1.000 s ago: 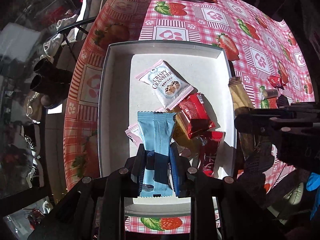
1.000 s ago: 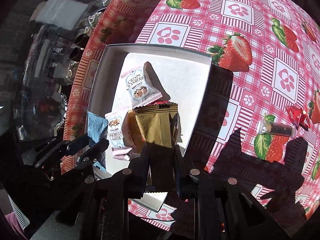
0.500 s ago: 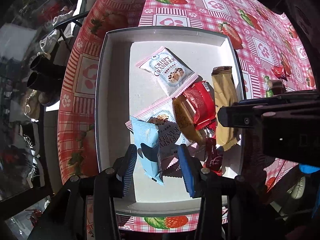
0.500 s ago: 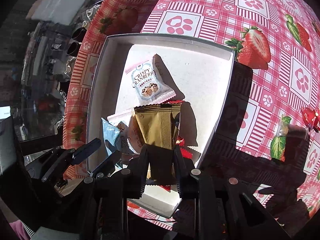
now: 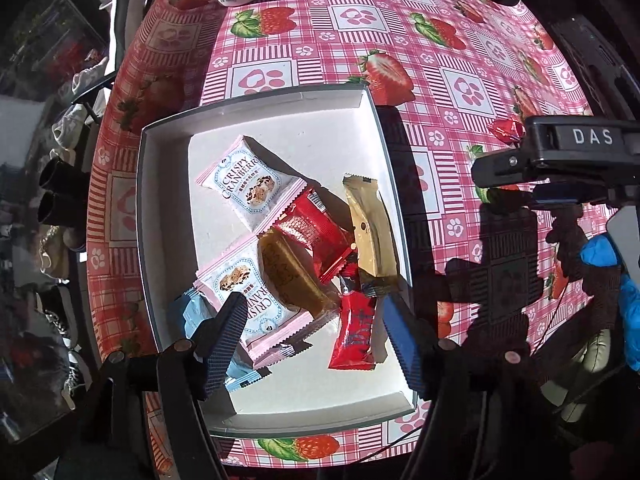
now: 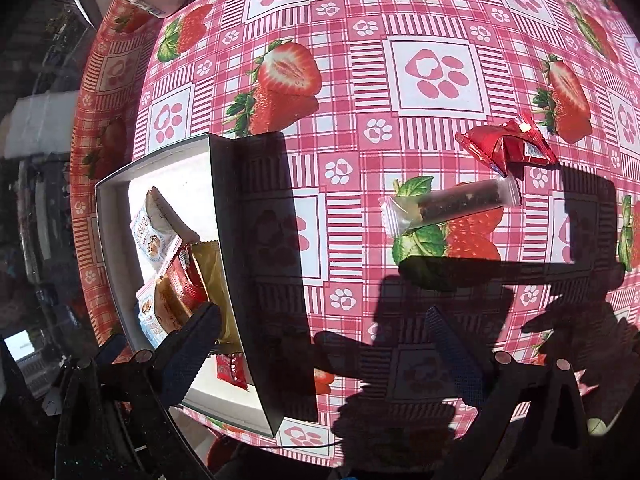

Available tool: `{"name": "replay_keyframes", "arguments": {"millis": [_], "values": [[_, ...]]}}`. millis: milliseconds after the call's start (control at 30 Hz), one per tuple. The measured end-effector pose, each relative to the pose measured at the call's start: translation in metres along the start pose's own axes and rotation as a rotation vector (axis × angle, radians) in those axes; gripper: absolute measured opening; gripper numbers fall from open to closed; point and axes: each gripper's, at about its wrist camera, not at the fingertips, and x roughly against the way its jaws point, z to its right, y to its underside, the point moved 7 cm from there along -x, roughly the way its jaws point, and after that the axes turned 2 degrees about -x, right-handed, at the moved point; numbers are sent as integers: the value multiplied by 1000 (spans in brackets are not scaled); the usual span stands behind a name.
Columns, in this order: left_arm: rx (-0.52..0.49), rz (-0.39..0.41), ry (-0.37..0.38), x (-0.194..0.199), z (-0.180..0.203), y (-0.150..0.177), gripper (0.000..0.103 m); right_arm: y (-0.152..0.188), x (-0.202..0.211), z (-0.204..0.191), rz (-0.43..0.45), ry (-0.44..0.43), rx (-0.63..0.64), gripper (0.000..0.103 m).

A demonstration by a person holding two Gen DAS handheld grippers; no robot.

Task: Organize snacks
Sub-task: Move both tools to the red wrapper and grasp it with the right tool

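Left hand-held gripper (image 5: pixel 316 340) hung over the white box (image 5: pixel 260 108), jaws just opened, nothing pinched; snack packs (image 5: pixel 304 248) lay piled inside. Only the right view showed the clear-wrapped bar (image 6: pixel 448 208) and red pack (image 6: pixel 508 148) on the desk (image 6: pixel 360 80), 12–1 o'clock of the right hand-held gripper (image 6: pixel 324 344), jaws just opened, empty.

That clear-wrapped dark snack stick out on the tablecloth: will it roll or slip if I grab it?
The clear-wrapped dark snack stick looks cylindrical, so a sideways nudge may roll it. Its glossy film probably slides under pads. The crimped flat ends seem floppy; gripping mid-body is likely safer.
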Motion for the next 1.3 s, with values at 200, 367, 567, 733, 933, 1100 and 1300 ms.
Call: {"name": "replay_keyframes", "arguments": {"millis": [200,367,567,733,933,1100,1300], "values": [[-87,6,37,8,42,-11,74,-18,17,78,43,-38,-224,103],[-135,1,59,8,68,-14,75,-33,21,127,67,-109,-395,103],[-182,-14,53,3,91,-18,75,-53,15,146,98,-149,-462,103],[-199,-33,33,-5,100,-25,75,-72,8,143,106,-196,-481,96],[-228,-45,5,-13,110,-39,75,-80,-5,117,68,-184,-416,43],[-253,-49,-1,-22,127,-55,75,-81,-1,119,85,-148,-344,26],[-309,-38,-13,-40,156,-83,75,-59,12,164,87,-96,-298,26]]}}
